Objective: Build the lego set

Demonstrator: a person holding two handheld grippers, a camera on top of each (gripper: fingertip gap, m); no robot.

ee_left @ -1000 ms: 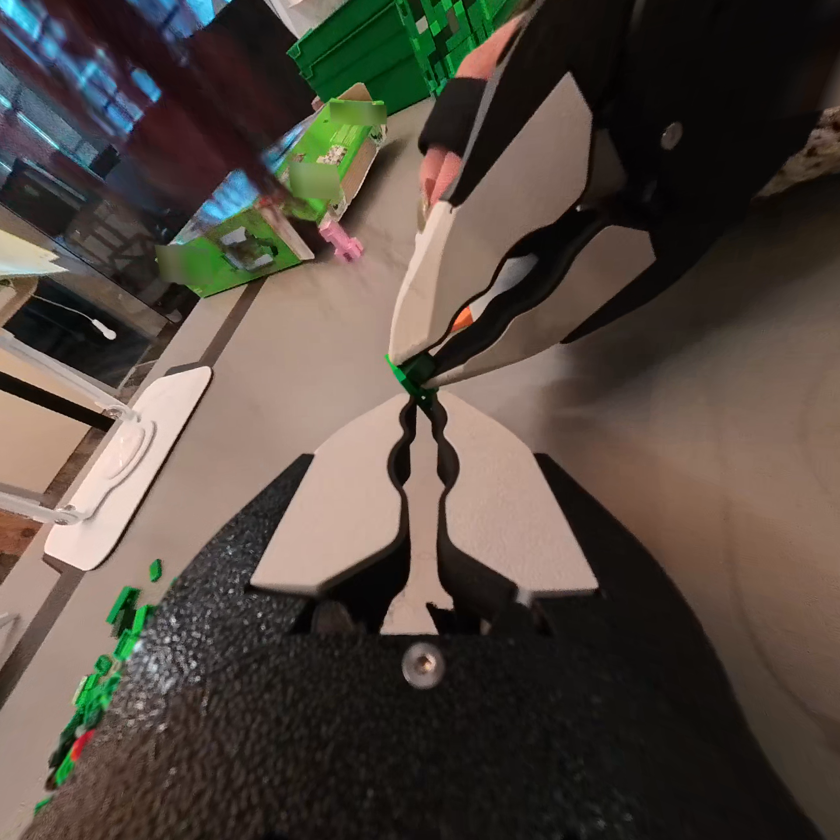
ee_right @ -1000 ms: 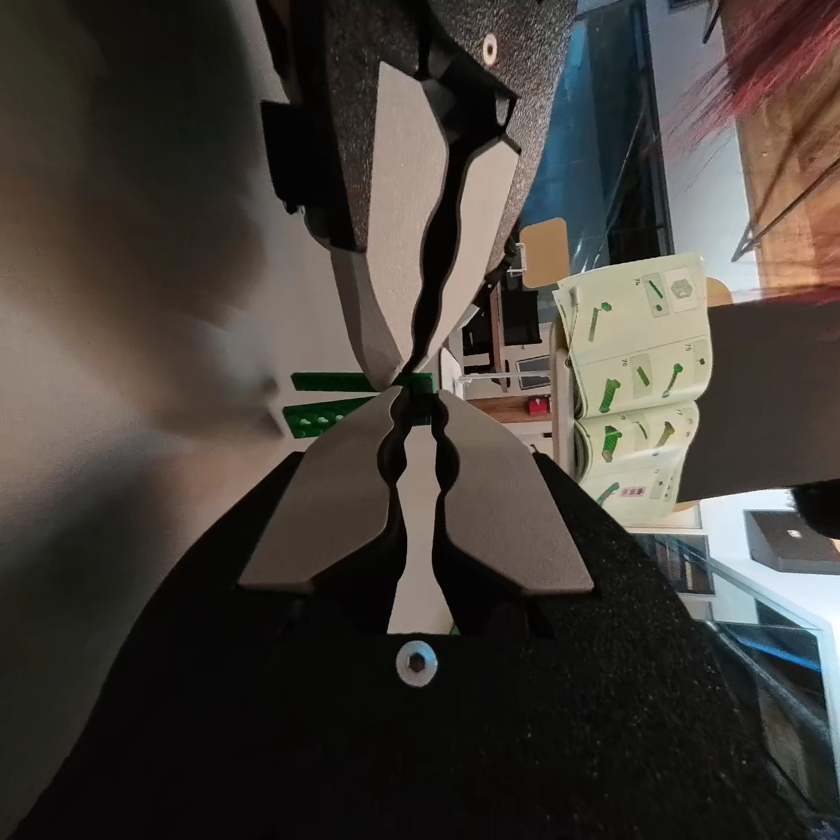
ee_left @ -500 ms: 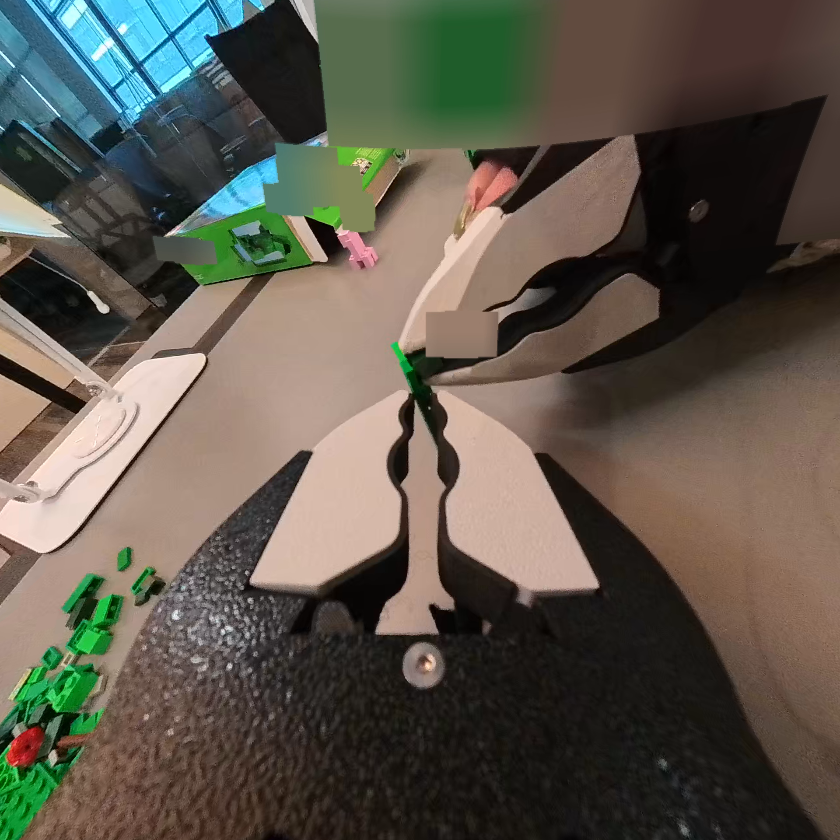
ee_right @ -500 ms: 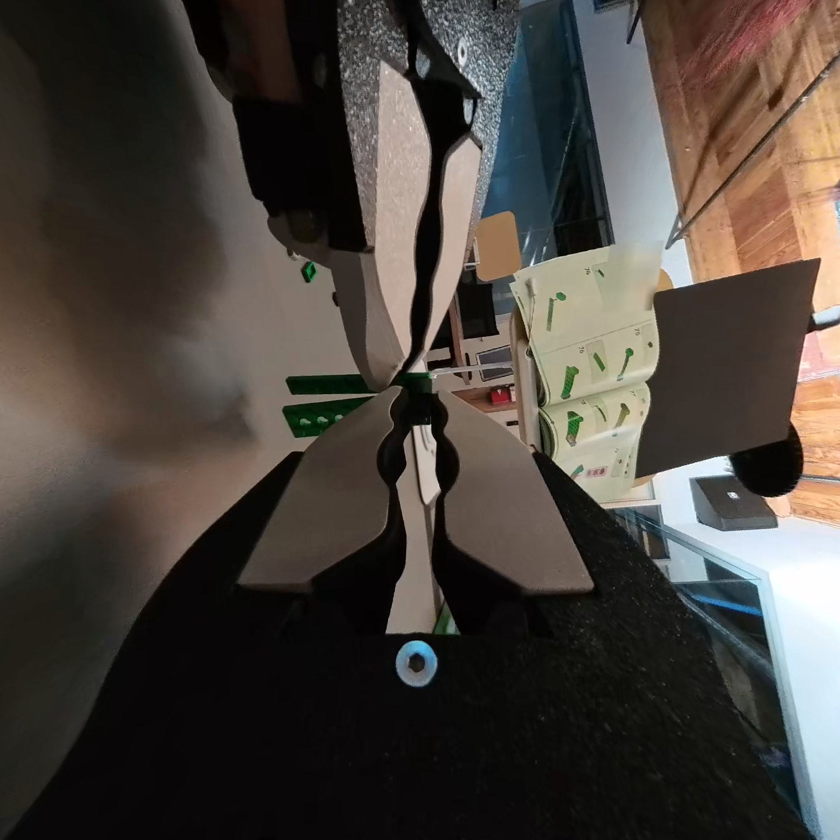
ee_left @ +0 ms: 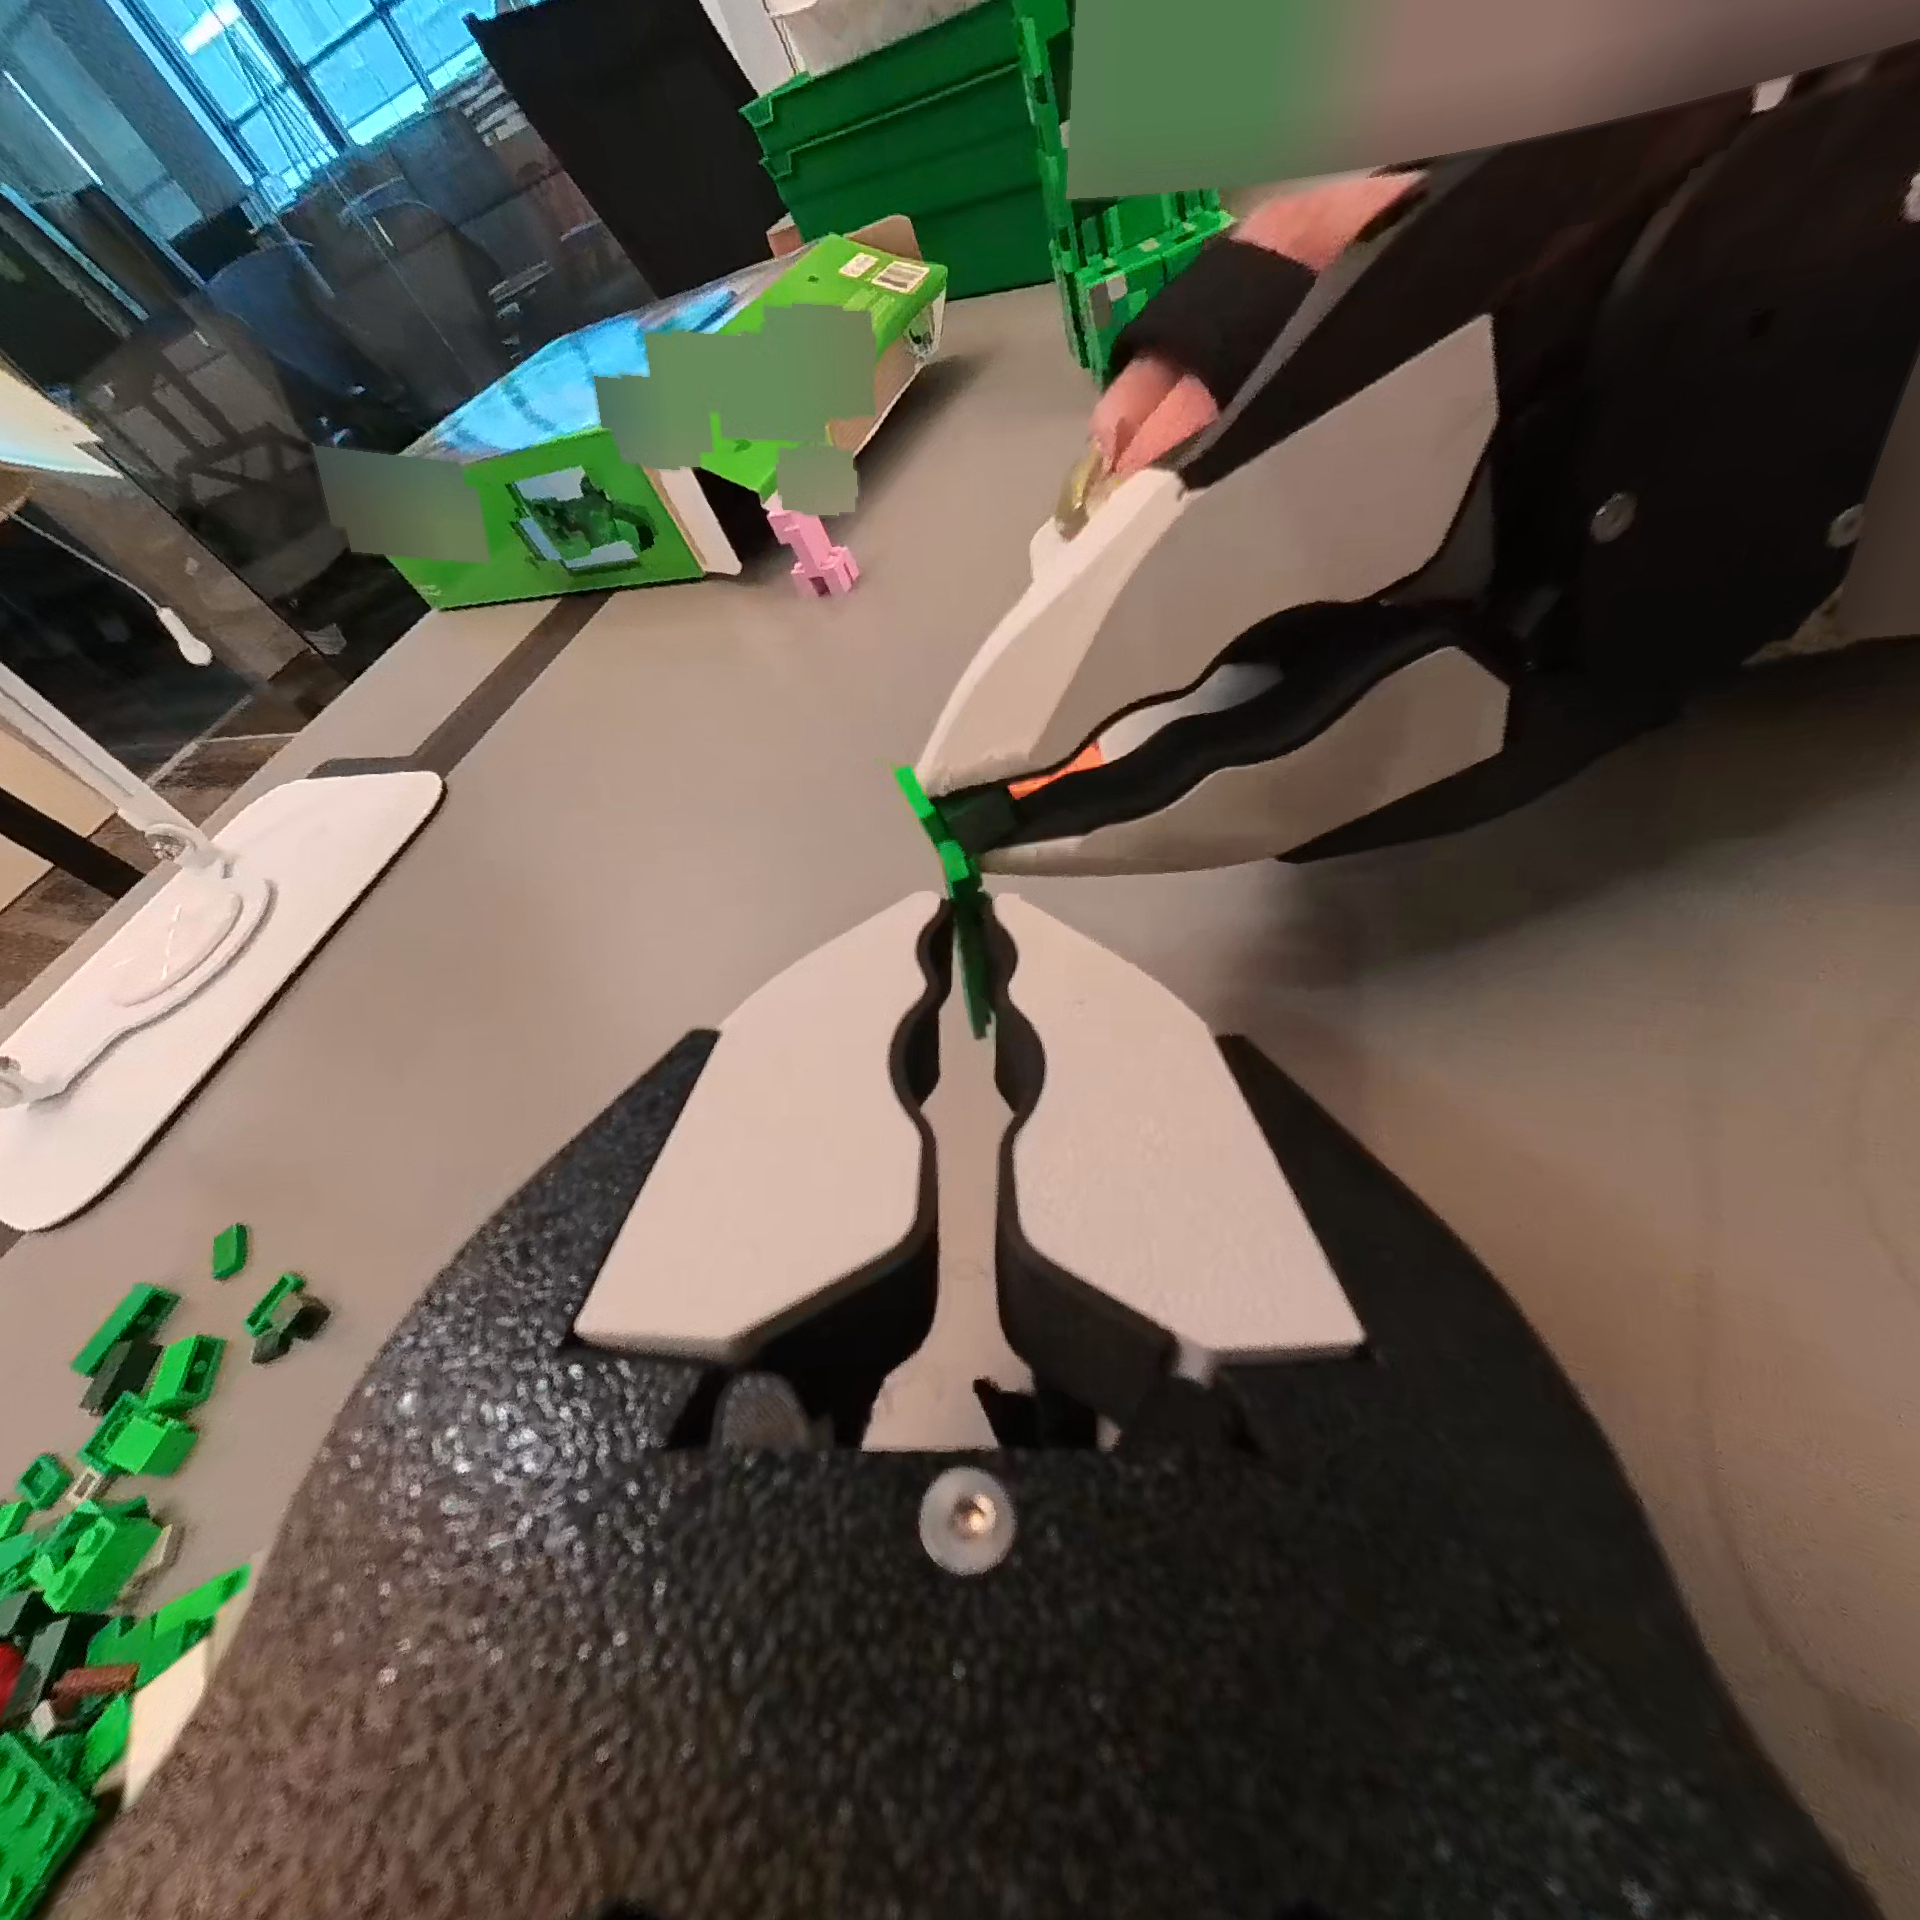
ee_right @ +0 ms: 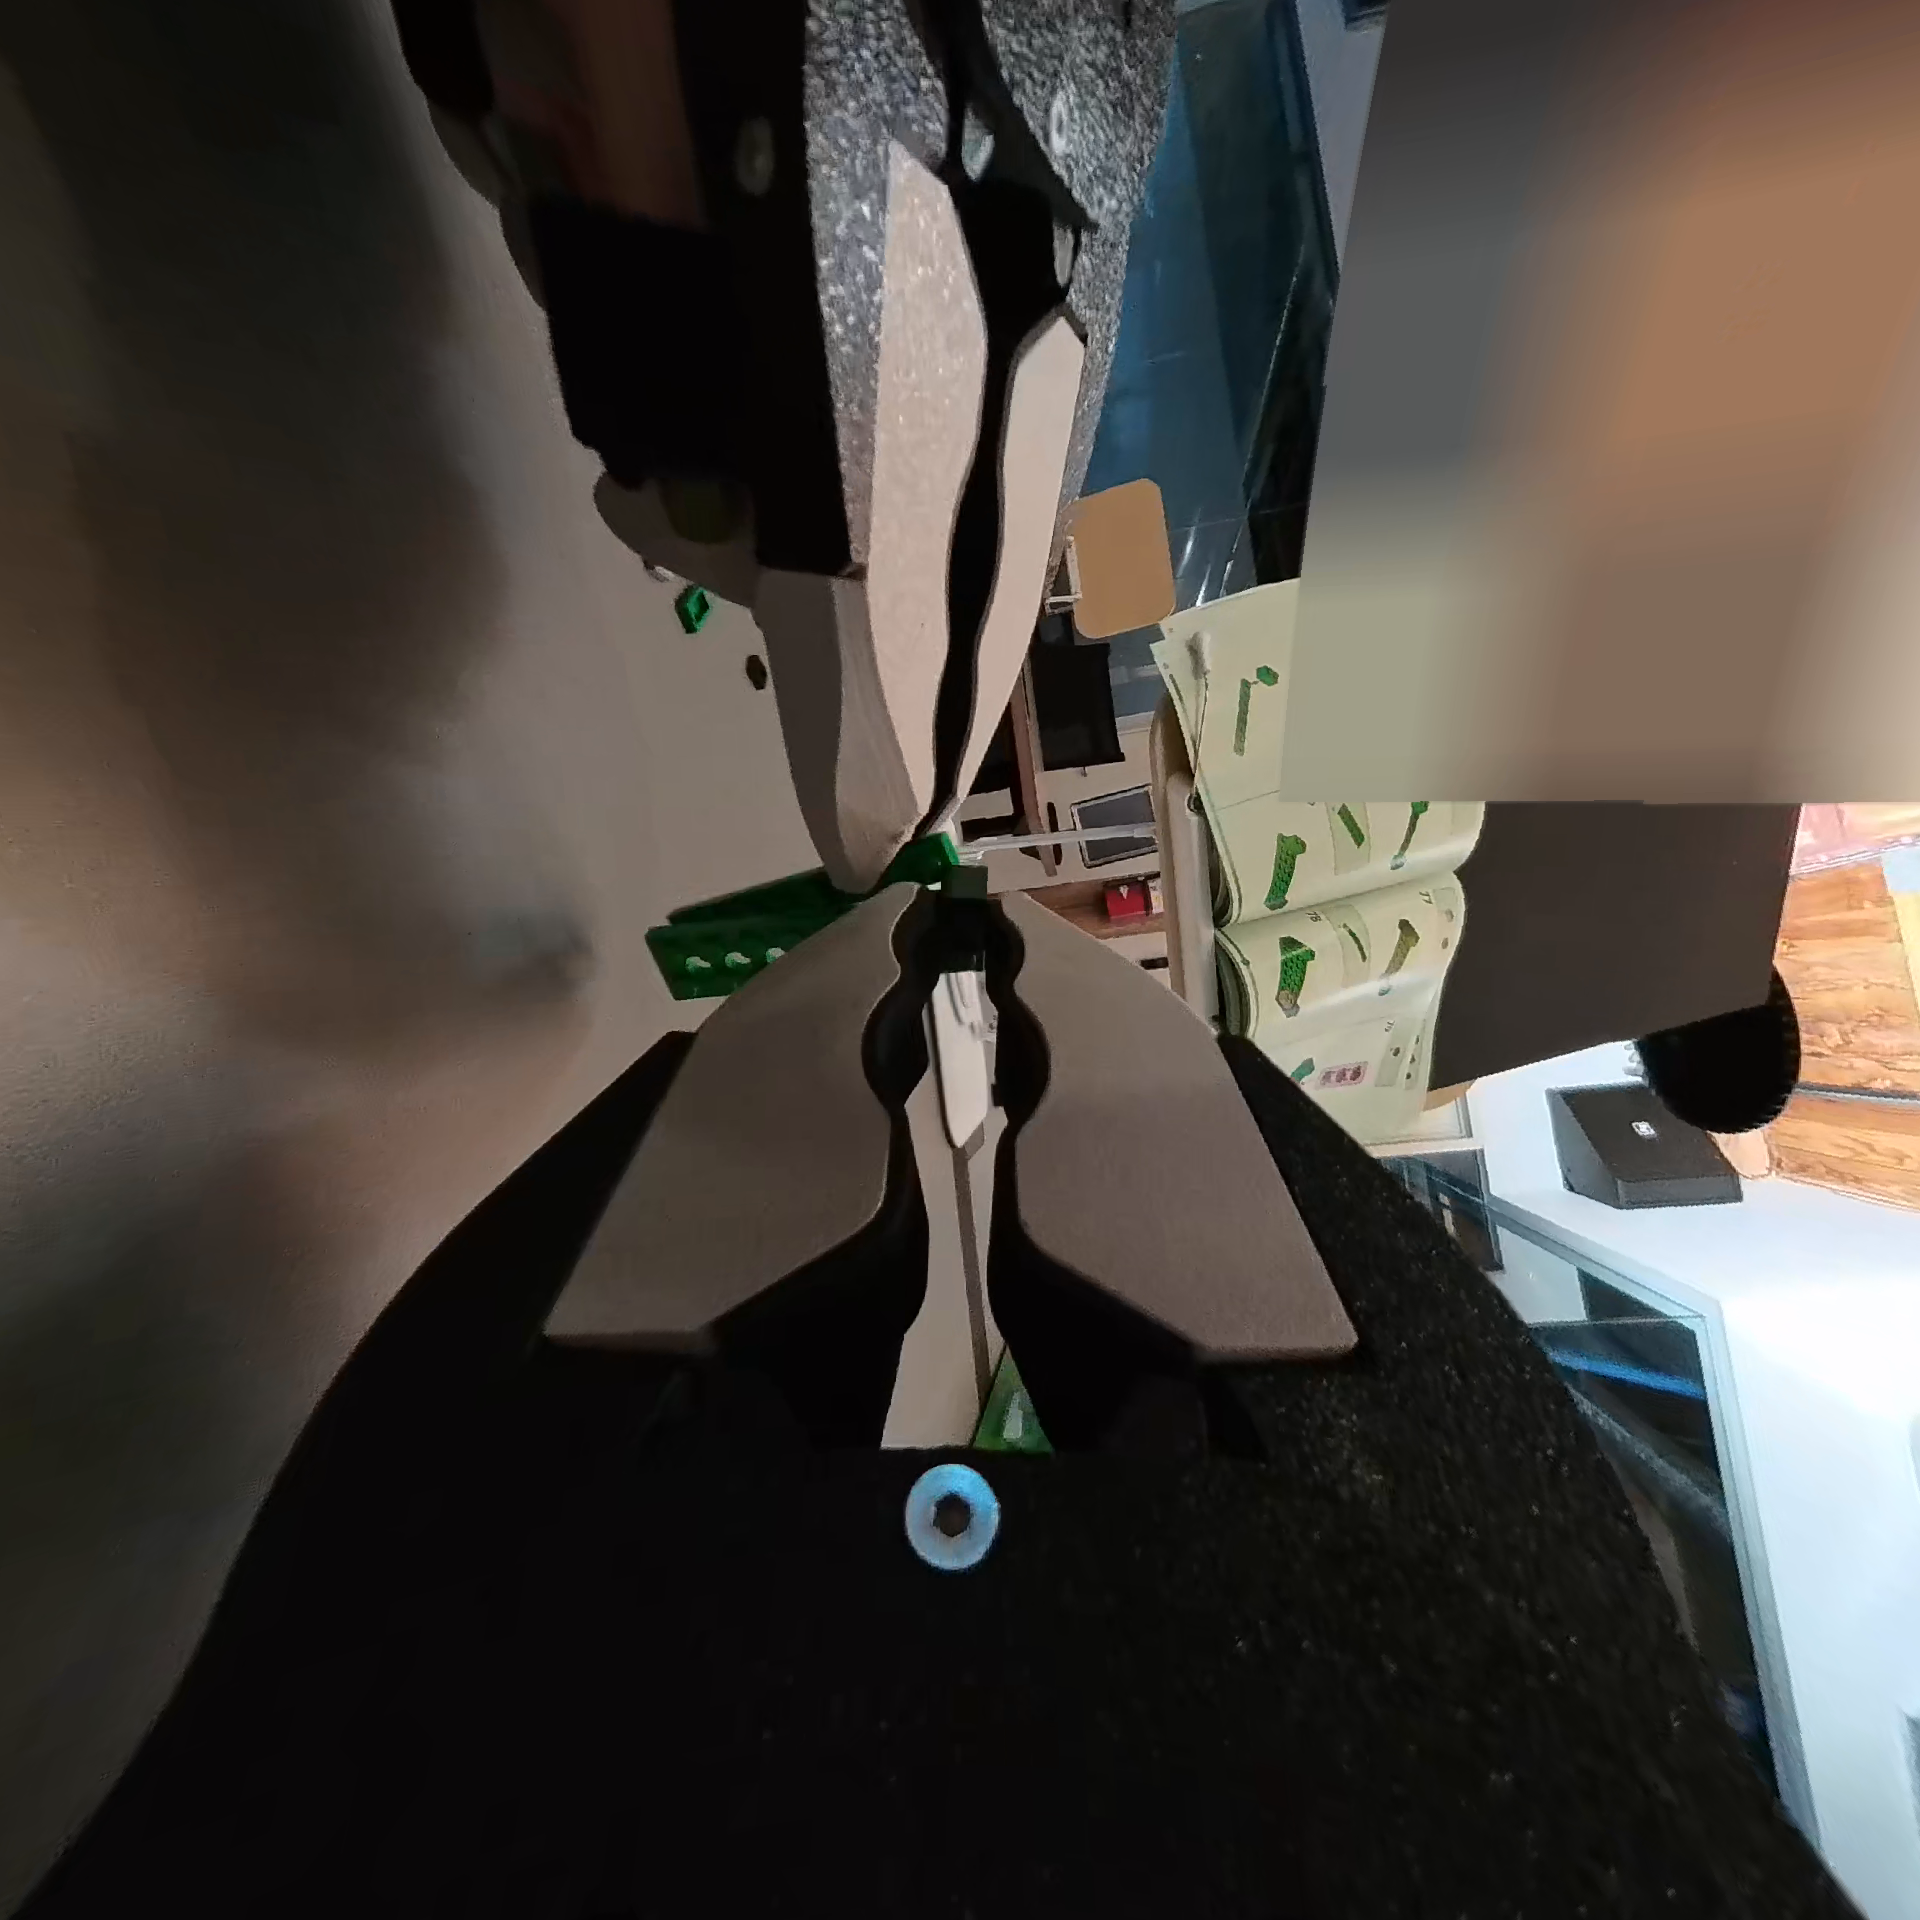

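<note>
In the left wrist view my left gripper [ee_left: 966,909] is shut on a thin bright green plate [ee_left: 975,971], seen edge-on and sticking up past the fingertips. My right gripper [ee_left: 961,816] comes in from the right, tip to tip with the left. It is shut on a small dark green brick [ee_left: 987,823] that touches the plate's top end. In the right wrist view my right gripper [ee_right: 951,899] holds the dark brick [ee_right: 964,883]. The left gripper [ee_right: 904,847] hangs from above, holding the plate [ee_right: 743,935], which is tilted. Both are held above the grey table [ee_left: 665,790].
Loose green bricks [ee_left: 114,1455] lie at the near left by a white stand base [ee_left: 208,966]. A green set box [ee_left: 582,509], a pink figure [ee_left: 821,551] and green crates [ee_left: 914,135] stand at the back. An open instruction booklet [ee_right: 1340,914] stands to the right.
Both grippers stay shut and tip to tip. The pair has swung and tilted, so the plate now slants in the right wrist view and more of the table shows in the left.
</note>
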